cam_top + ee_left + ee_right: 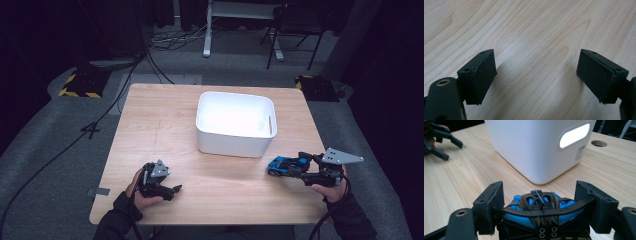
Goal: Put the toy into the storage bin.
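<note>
On the counter (150, 130) a white bin (235, 122) sits mid-counter toward the far edge. Near the right edge lies a blue toy car (539, 211), likely light, rigid and slick; its flanks suit gripping. It sits between the right gripper's (541, 212) parted jaws, whether touching I cannot tell. Left gripper (536, 75) gapes empty near the front-left corner.

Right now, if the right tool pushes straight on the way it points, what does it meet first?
The blue toy car, already between the right tool's jaws. Beyond it stands the white bin, probably next, though depth is unclear.
</note>
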`<state>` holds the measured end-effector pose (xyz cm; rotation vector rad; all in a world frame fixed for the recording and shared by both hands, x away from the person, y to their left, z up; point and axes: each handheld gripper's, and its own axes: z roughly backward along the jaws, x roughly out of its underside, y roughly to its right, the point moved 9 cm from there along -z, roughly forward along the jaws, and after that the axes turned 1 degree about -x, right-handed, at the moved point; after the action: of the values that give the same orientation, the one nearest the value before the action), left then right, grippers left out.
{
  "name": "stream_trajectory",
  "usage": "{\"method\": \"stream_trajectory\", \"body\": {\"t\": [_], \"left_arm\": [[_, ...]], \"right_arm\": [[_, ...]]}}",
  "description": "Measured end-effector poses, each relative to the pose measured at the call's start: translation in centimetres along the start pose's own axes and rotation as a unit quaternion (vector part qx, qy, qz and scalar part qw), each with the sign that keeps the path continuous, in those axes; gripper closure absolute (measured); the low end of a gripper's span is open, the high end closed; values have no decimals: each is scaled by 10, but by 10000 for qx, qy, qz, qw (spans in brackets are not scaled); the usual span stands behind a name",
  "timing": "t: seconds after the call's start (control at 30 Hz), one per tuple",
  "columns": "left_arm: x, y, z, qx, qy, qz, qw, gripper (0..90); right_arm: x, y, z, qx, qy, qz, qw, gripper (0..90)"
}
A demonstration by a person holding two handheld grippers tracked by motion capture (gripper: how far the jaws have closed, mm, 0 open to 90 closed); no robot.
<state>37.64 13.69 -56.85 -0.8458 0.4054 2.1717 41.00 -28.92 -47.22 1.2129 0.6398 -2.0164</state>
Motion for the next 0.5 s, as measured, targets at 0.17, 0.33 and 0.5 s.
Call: {"method": "stream_trajectory", "body": {"t": [0.17,0.33,0.5], "left_arm": [[0,-1,0,-15,10,-29,10000,163],[0,0,0,-14,10,-20,10000,163],[0,-1,0,-19,7,-20,10000,163]], "right_arm": [[-17,2,5,74,58,-4,10000,248],[-37,9,14,201,78,5,9998,249],[-55,16,25,297,154,52,9994,249]]}}
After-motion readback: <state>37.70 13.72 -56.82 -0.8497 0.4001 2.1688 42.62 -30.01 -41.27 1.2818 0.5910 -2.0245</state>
